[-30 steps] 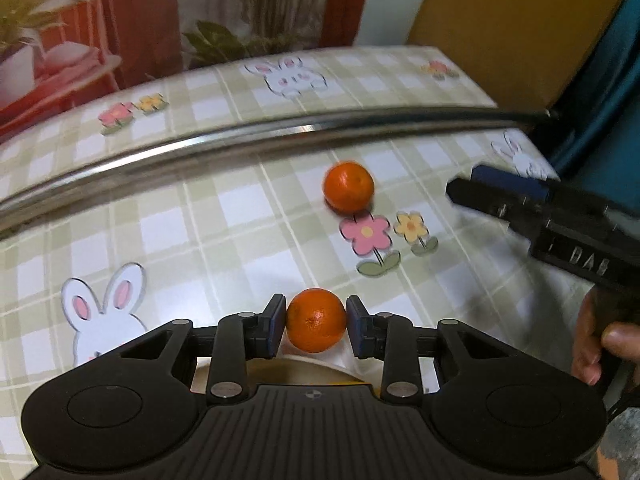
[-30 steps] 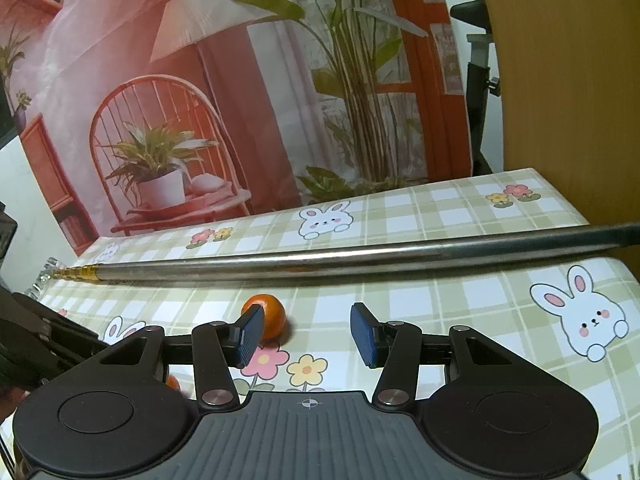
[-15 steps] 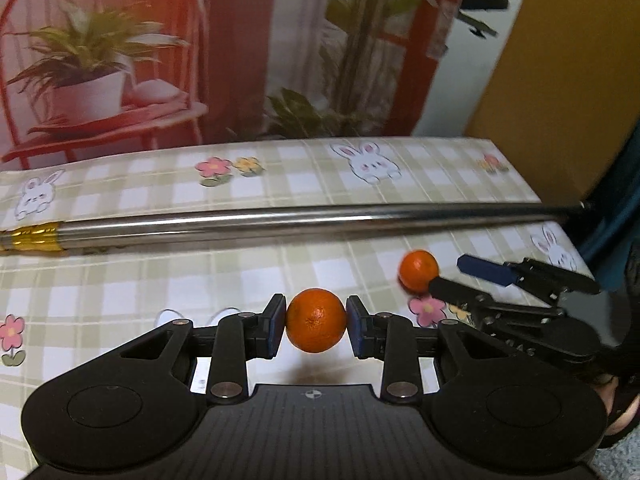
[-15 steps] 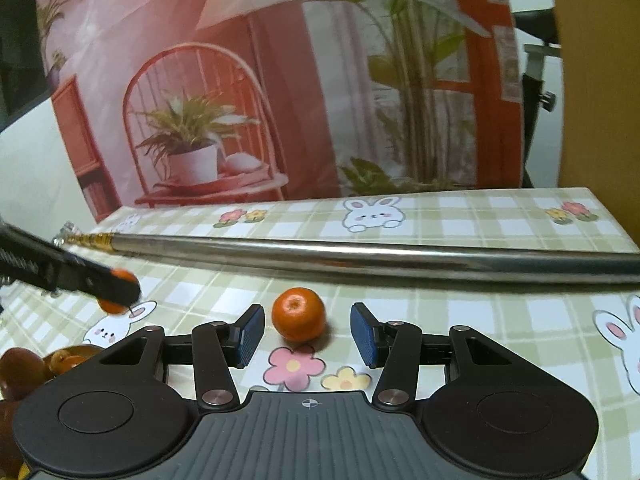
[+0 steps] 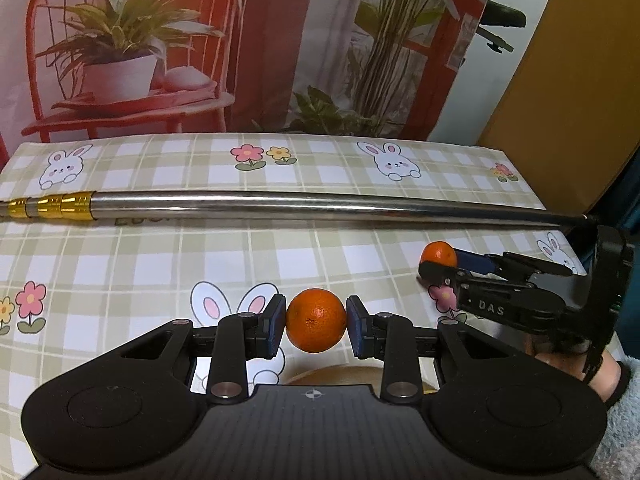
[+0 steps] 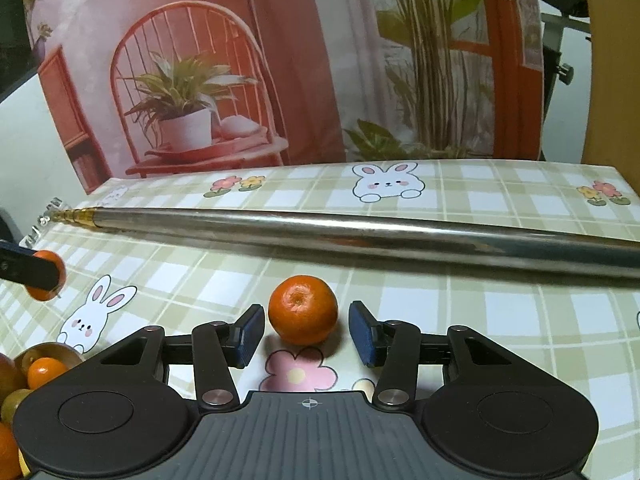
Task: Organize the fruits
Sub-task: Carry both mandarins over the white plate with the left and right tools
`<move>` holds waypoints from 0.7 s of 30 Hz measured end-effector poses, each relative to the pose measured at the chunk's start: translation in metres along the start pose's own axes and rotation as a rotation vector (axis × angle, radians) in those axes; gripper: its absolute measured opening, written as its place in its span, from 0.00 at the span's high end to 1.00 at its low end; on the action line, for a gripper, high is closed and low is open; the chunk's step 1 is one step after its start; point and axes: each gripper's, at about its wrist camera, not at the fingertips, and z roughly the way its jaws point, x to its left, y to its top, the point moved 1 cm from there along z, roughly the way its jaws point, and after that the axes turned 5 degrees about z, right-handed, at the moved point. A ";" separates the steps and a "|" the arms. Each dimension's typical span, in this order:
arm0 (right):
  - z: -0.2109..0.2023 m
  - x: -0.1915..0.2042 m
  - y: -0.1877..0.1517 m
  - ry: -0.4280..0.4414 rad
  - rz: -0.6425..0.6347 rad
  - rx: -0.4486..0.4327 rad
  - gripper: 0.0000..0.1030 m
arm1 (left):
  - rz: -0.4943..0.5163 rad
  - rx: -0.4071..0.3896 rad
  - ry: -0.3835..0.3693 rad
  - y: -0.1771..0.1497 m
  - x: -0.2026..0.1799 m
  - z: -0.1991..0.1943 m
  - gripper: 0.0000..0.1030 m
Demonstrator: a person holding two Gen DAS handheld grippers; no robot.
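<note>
My left gripper (image 5: 316,326) is shut on an orange tangerine (image 5: 316,320) and holds it above the tablecloth, over the rim of a bowl (image 5: 332,374). That held tangerine also shows at the left edge of the right wrist view (image 6: 50,276). My right gripper (image 6: 306,334) is open, with a second tangerine (image 6: 303,309) resting on the table between its pads, untouched. The right gripper (image 5: 448,264) also shows at the right of the left wrist view, around that second tangerine (image 5: 438,253).
A long metal pole (image 5: 280,208) with a gold end lies across the table behind the fruit; it also shows in the right wrist view (image 6: 360,230). A bowl (image 6: 52,352) of mixed fruit sits at the lower left. The table's right edge is near.
My left gripper has lifted and swung left with its tangerine. My right gripper has moved forward until the second tangerine lies between its open pads.
</note>
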 end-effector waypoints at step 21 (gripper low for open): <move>-0.073 0.044 -0.005 0.081 -0.004 -0.055 0.67 | 0.039 -0.094 -0.038 -0.047 -0.002 -0.064 0.66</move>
